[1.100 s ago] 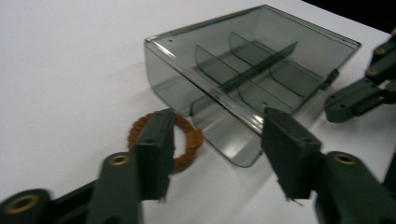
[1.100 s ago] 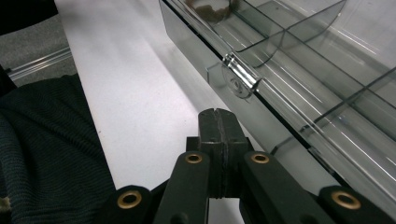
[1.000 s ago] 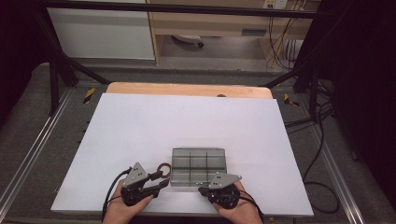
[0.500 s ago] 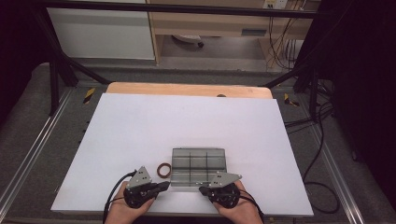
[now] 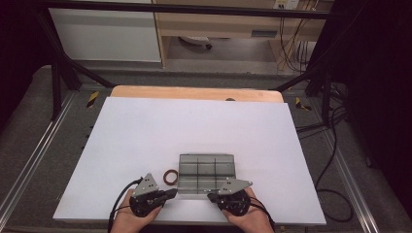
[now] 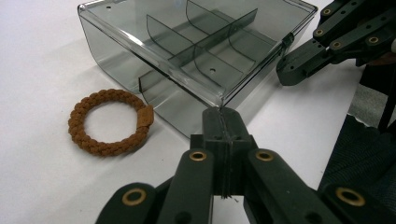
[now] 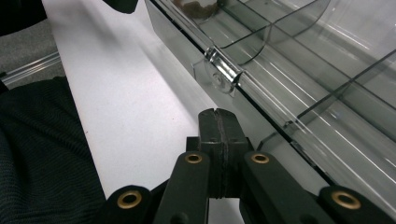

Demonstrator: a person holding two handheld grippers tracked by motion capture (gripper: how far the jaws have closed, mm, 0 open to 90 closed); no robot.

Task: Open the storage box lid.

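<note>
A smoky clear plastic box (image 5: pixel 206 172) with dividers inside lies near the table's front edge. Left of it, a brown braided hair tie (image 5: pixel 169 177) lies flat on the white table. My left gripper (image 5: pixel 173 192) is shut and empty, its tip just in front of the box's near left corner. In the left gripper view the shut jaw tips (image 6: pixel 223 114) stand close to the box (image 6: pixel 187 51), with the hair tie (image 6: pixel 109 122) to their left. My right gripper (image 5: pixel 211 196) is shut and empty by the box's front wall. Its tips (image 7: pixel 217 114) are near the box's latch (image 7: pixel 224 70).
The white sheet (image 5: pixel 194 126) covers a wooden table whose far edge (image 5: pixel 194 93) shows beyond it. Metal frame rails run along both sides, and cables (image 5: pixel 335 160) trail on the floor at the right. A dark sleeve (image 7: pixel 42 149) sits left of the right gripper.
The left gripper's jaws have closed with nothing between them, and the hair tie lies free on the table beside its tip. The right gripper and the box have not moved.
</note>
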